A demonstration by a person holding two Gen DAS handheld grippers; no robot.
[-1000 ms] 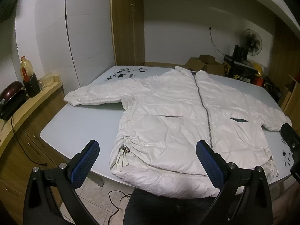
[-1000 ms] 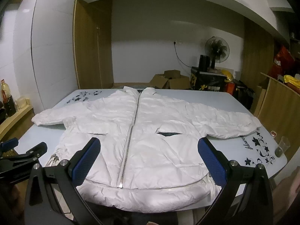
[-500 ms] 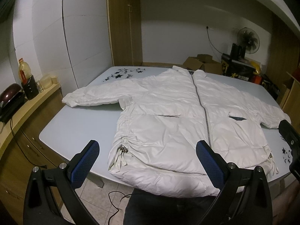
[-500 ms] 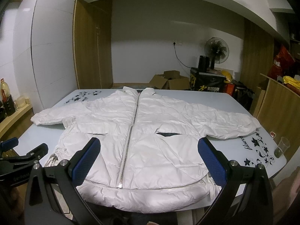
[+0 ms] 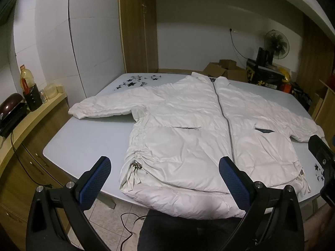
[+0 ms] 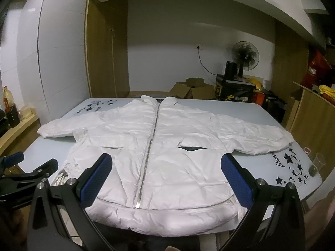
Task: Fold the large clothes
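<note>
Pale blue glossy table [image 5: 83,138] with black flower prints, white puffy zipped jacket [image 6: 167,150] spread flat, left gripper [image 5: 165,179] and right gripper [image 6: 167,177] fingers apart, wooden cabinets [image 6: 104,52], black standing fan [image 6: 246,55].

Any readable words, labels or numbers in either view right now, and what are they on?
"flower" (best guess): black script on the table, beside the star prints.
Yellow print on the black box: too blurred to read.
Bottle label: too small to read.
Jacket: no readable text.
</note>
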